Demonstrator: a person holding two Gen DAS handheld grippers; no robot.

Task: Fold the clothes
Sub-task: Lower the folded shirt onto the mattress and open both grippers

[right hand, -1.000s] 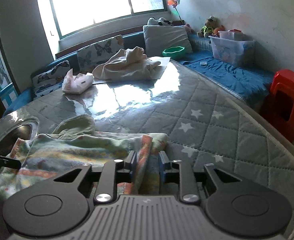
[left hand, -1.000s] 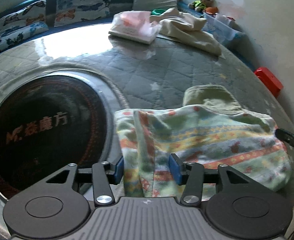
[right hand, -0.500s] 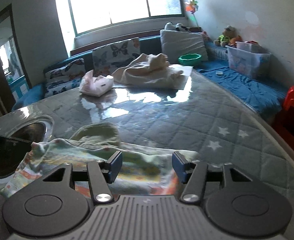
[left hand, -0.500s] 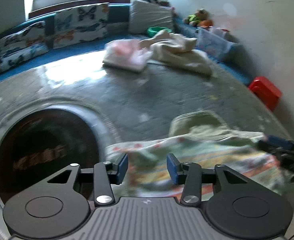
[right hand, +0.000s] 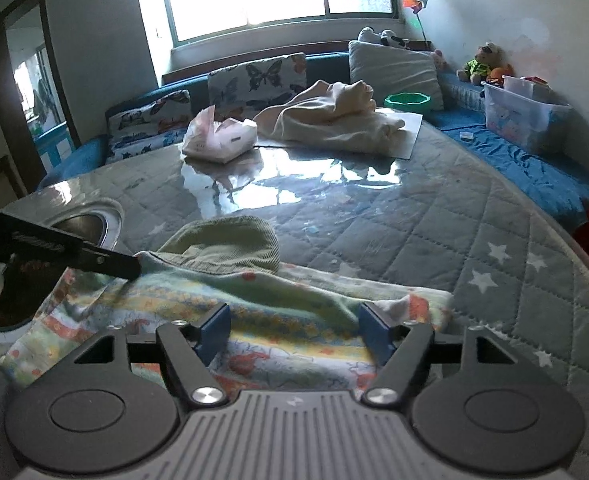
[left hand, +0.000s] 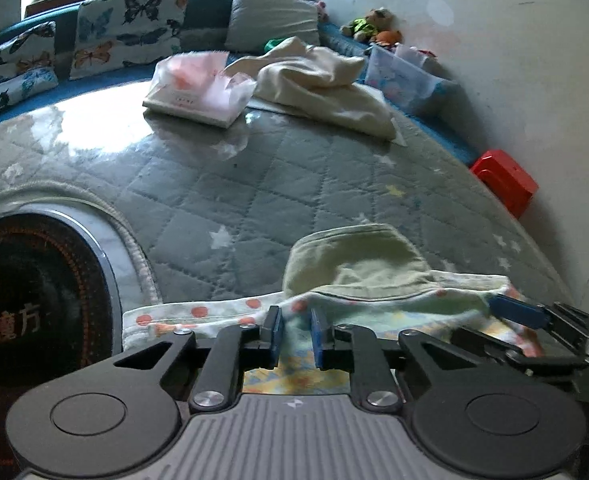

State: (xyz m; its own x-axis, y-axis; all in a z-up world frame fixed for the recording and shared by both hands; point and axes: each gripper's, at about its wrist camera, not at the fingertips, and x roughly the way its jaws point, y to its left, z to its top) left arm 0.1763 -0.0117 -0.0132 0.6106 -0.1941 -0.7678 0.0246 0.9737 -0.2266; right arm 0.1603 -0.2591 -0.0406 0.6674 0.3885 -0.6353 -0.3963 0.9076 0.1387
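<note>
Change: half a second ago both tongs were open; now the left gripper (left hand: 296, 334) pinches the patterned garment (right hand: 278, 320).
Right gripper (right hand: 294, 330): spread wide, holding nothing.
Garment: near edge of quilted table (left hand: 230, 184).
Meaning: probably another fold beginning.

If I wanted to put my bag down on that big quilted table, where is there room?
The bare quilted stretch between the patterned garment near the grippers and the cream cloth pile at the far side is free. The far edge is crowded by that pile and a tissue pack; the round black inset fills one near corner.
</note>
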